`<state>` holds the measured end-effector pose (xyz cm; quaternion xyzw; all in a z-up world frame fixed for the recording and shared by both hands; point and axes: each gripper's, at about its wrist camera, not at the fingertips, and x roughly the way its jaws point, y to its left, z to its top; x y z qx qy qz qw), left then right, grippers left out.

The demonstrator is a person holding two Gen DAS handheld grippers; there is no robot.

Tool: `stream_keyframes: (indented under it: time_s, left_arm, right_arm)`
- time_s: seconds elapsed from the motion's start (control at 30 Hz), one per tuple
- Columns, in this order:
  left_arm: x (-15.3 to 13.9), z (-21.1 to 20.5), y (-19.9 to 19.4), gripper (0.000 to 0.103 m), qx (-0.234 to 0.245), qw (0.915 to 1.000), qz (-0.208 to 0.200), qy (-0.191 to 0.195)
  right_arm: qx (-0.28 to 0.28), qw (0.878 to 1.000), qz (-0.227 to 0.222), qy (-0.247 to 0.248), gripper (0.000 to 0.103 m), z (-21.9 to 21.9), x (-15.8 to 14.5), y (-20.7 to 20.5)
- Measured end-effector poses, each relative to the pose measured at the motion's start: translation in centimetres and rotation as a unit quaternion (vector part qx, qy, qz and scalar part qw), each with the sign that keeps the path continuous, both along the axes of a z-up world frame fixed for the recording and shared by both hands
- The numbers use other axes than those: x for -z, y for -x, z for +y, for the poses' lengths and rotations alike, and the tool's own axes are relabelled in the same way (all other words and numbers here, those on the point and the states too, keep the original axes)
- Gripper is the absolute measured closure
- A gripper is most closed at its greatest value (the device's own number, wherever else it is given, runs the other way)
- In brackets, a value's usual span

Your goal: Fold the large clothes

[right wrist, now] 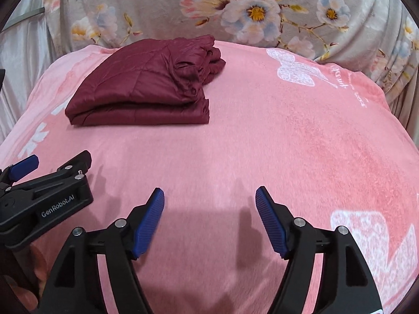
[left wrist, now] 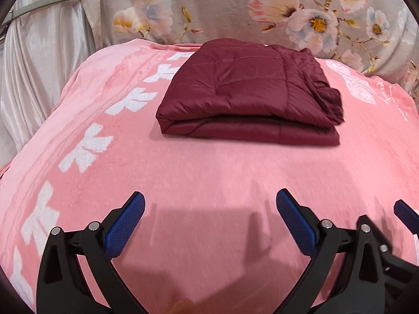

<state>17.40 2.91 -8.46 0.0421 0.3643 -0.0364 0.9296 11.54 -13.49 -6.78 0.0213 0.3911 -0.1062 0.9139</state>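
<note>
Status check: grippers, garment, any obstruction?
Left gripper open, empty. Right gripper open, empty. Maroon garment folded on pink blanket, untouched. Nothing in the way.

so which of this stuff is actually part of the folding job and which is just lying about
Part of the job:
- folded maroon quilted jacket
- left gripper, open and empty
- right gripper, open and empty

Just there:
- pink blanket, the surface under the jacket
- floral cloth behind it
- pale satin drape at the left

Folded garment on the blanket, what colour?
Dark maroon, quilted stitching. The folded garment shows best in the left wrist view.
</note>
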Motion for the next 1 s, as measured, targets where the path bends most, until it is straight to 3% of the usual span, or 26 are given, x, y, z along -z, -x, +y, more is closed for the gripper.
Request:
stream_keyframes:
  time_s: [0.23, 0.43, 0.67, 1.0]
  left_arm:
    - [-0.2, 0.0, 1.8, 0.005, 0.001, 0.9999, -0.013, 0.006]
    - [-0.4, 0.5, 2.0, 0.005, -0.013, 0.9997, -0.018, 0.014]
    - [-0.1, -0.5, 1.8, 0.005, -0.011, 0.9997, -0.014, -0.018]
    - [-0.1, -0.5, 1.9, 0.005, -0.013, 0.9996, -0.016, -0.022]
  right_arm:
    - [-0.005, 0.999, -0.019, 0.042, 0.027, 1.4, -0.4, 0.9]
    - [0.01, 0.999, -0.023, 0.021, 0.025, 0.3, -0.4, 1.1]
    - [0.013, 0.999, -0.028, 0.007, 0.025, -0.3, -0.4, 1.3]
    - [0.014, 1.0, -0.021, 0.004, 0.025, -0.5, -0.1, 1.2]
